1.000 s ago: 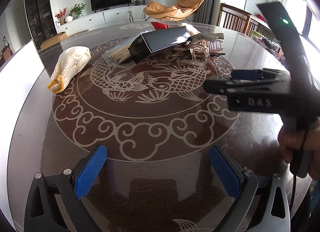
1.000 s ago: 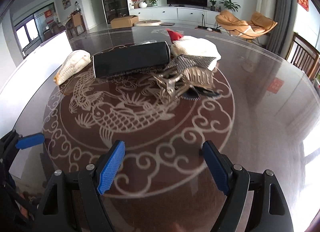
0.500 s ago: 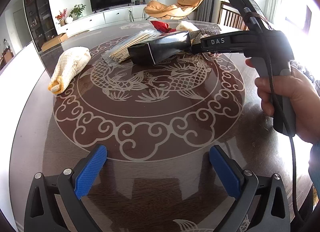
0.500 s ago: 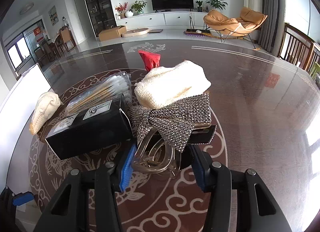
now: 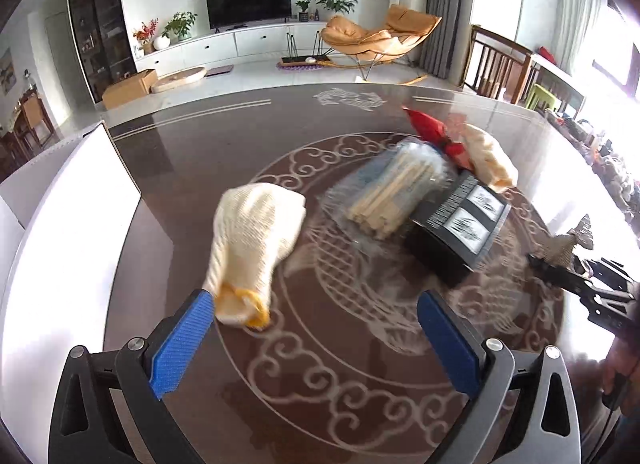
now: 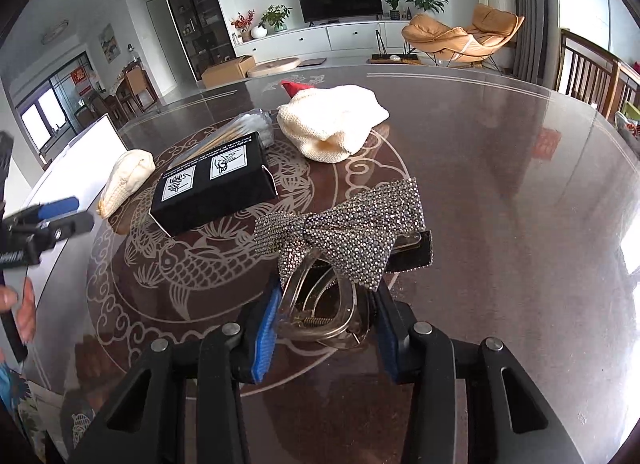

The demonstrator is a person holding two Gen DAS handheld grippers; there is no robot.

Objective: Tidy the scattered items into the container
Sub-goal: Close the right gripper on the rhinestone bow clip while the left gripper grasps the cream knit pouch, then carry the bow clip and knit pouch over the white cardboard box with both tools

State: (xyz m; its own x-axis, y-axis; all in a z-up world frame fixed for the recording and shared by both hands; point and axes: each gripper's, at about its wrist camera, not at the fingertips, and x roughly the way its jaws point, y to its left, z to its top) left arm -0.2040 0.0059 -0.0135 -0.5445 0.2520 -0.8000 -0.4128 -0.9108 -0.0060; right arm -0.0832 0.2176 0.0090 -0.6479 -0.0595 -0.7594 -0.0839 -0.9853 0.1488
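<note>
Fingers of the right gripper (image 6: pixel 326 318) are clamped on the clear hair clip (image 6: pixel 320 308) w/ the sparkly bow (image 6: pixel 344 232), just off or barely on the bench (image 6: pixel 500 184), can't tell which. Left gripper (image 5: pixel 316 338) is spread wide, nothing in it, its fingers just short of the cream glove (image 5: pixel 256 236). White container (image 5: pixel 60 232) sits at the bench's left edge; inside not visible. Black box (image 6: pixel 212 192), stick pack (image 5: pixel 394 192), 2nd glove (image 6: pixel 332 124) and red item (image 5: pixel 428 128) lie loose. Judgement: barely begun, abt all left.
</note>
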